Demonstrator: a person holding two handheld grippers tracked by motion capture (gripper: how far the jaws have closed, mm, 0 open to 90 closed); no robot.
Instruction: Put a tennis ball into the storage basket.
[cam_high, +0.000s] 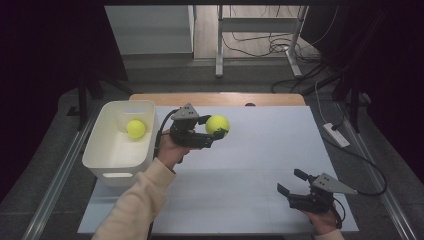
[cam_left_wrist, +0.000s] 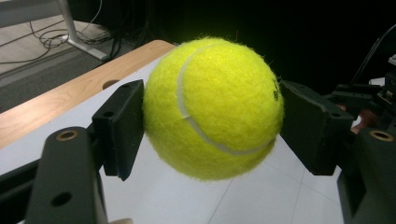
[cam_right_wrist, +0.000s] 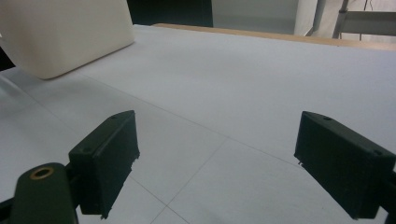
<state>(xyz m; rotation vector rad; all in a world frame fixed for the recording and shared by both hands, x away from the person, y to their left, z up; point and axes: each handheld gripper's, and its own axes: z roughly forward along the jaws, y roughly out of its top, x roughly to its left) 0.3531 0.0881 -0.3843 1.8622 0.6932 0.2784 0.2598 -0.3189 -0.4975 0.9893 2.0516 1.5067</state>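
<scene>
High view overhead; gripper views close, table-level.

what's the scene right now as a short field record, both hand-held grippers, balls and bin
left hand-held gripper: shut on a tennis ball, held above the table, right of the bin
held ball close up: pads press both sides of it
right hand-held gripper: open, nothing between the jaws, low over the near right of the white table
bin: white plastic, at the table's left edge
bin contents: a second tennis ball, near the far end
</scene>
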